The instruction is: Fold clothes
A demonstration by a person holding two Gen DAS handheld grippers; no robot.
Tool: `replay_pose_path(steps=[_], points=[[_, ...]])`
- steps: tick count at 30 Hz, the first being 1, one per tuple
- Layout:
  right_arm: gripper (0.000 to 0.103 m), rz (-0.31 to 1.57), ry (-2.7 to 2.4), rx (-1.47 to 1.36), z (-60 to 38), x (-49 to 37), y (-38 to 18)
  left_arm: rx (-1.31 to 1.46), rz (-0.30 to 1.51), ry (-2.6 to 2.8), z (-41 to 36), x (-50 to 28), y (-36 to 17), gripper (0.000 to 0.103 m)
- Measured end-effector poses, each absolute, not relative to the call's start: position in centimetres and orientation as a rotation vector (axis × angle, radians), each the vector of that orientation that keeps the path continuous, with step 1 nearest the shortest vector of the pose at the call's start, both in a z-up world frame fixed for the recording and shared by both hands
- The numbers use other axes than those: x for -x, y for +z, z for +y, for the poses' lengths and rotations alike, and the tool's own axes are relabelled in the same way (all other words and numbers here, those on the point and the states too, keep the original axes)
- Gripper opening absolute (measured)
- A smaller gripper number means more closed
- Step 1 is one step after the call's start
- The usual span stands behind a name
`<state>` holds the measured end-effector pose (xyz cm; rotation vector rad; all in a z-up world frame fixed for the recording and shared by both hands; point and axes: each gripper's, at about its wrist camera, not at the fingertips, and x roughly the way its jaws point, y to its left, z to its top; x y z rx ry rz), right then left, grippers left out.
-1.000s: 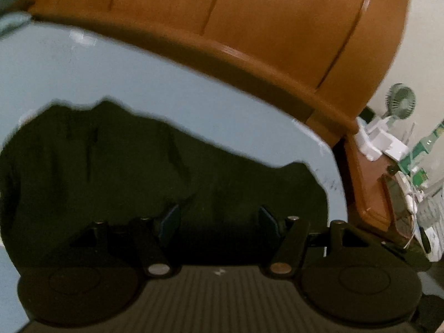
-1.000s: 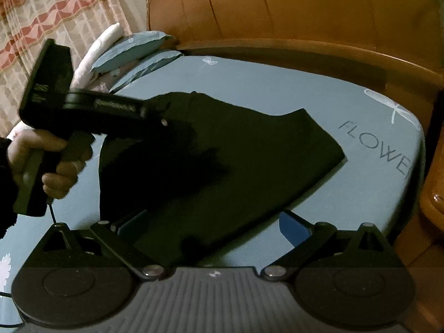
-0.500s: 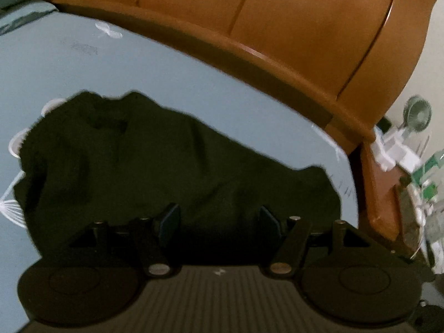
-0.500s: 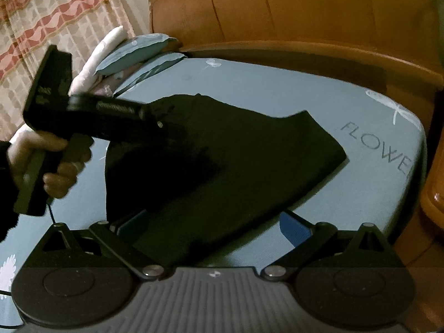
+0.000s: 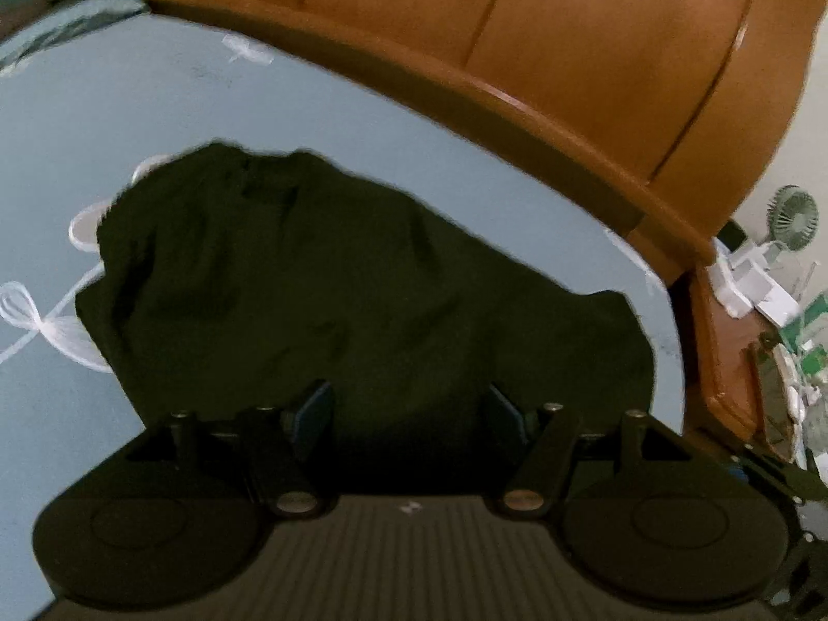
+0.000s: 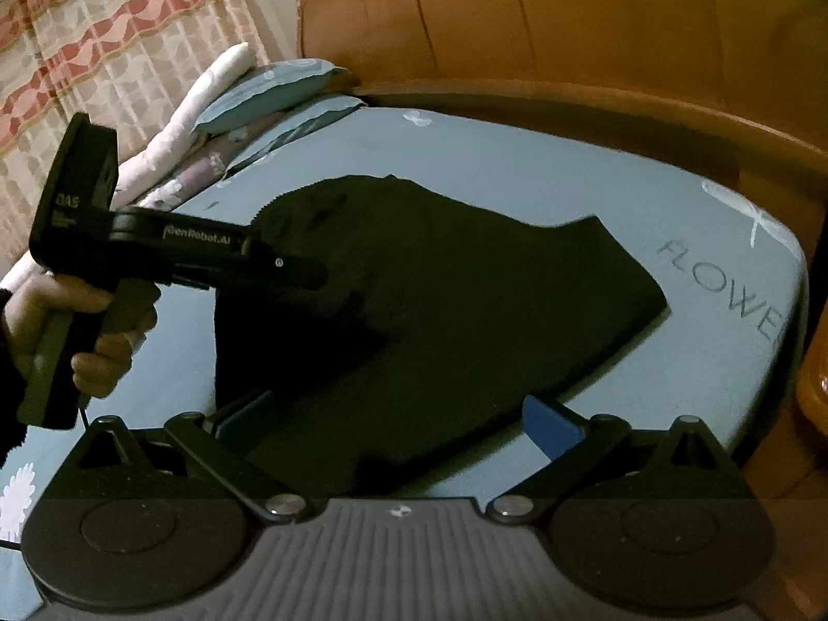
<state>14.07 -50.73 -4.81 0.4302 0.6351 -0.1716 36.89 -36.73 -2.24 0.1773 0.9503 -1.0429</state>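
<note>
Right now my left gripper hangs over the dark, rumpled fabric garment with its 2 blue pads spread apart and nothing pinched between them. That garment lies flat in the middle of the pale blue bedsheet with white flower prints, its far edge near the glossy orange-brown wooden headboard. From my right wrist camera I see the right gripper with its jaws wide apart too, low over the near edge of the garment; whether the pads touch the cloth I cannot tell. The same view shows a hand wrapped round the black handle of my left tool at the left of the bed. Blue pillows sit stacked at the head, before a pink and white patterned curtain. Beyond the bed's corner stands a small green desk fan.
</note>
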Motion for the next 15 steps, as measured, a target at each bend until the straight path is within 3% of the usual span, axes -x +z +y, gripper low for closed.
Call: replay_pose_path(steps=[9,15], points=[[0.103,0.651,0.024,-0.370,-48.1,-16.1,-4.9,-0.320,0.718,-1.021,-32.9,-33.8,1.2,0.074],[0.103,0.728,0.128,-0.322,-45.7,-17.4,-6.5,-0.329,0.685,-0.945,-29.2,-32.8,0.9,0.080]])
